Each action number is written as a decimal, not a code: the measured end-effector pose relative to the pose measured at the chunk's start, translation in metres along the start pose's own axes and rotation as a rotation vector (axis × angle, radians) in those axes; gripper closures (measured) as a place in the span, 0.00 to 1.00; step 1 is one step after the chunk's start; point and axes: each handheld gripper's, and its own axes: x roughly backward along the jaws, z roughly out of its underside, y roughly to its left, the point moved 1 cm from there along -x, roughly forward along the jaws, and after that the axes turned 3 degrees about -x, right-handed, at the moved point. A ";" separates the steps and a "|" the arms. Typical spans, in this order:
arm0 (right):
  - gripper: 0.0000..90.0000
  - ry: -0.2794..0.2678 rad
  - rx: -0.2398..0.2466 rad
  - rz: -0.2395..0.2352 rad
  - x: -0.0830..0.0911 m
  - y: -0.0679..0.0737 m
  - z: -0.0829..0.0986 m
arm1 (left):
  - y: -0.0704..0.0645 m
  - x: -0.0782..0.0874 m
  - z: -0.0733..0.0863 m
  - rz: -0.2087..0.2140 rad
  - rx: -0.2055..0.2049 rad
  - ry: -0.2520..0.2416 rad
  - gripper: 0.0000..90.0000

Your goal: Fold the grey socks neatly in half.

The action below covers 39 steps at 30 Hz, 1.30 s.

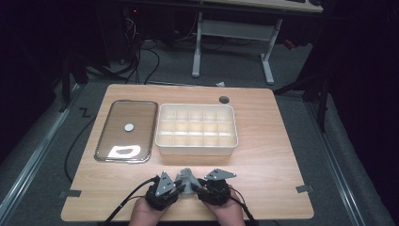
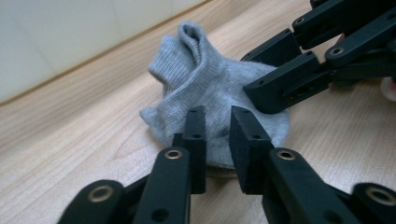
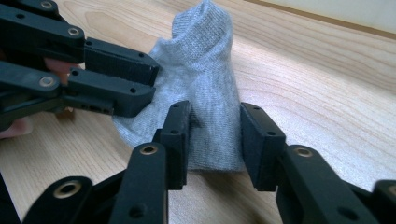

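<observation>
A small grey sock [image 1: 187,176] lies crumpled on the wooden table [image 1: 263,141] near its front edge, between a person's two hands. My left gripper [image 1: 180,187] comes at it from the left and my right gripper [image 1: 197,186] from the right. In the left gripper view the sock [image 2: 201,79] bunches upward, and my left gripper [image 2: 218,140] is shut on its near edge. In the right gripper view my right gripper [image 3: 215,140] is shut on a thicker fold of the sock [image 3: 205,56]. The left gripper [image 3: 154,81] pinches the sock's far side there.
A white compartment box [image 1: 196,149] with several empty cells stands in the middle of the table, just beyond the sock. A clear lid [image 1: 126,131] lies flat to its left. A round cable hole [image 1: 224,99] sits at the back edge.
</observation>
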 end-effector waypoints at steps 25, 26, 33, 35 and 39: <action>0.89 -0.080 0.072 -0.071 0.016 0.020 -0.001 | -0.004 -0.010 -0.005 -0.019 -0.024 0.025 0.91; 0.88 -0.076 0.075 -0.067 0.016 0.019 -0.001 | -0.004 -0.010 -0.005 -0.021 -0.025 0.025 0.91; 0.78 -0.163 0.024 0.009 0.037 0.000 -0.005 | -0.004 -0.010 -0.005 -0.023 -0.027 0.025 0.91; 0.78 -0.160 0.023 0.044 0.037 -0.004 -0.005 | -0.004 -0.010 -0.005 -0.022 -0.026 0.025 0.91; 0.82 -0.103 0.003 0.067 0.029 -0.012 -0.008 | -0.003 -0.010 -0.005 -0.014 -0.019 0.025 0.91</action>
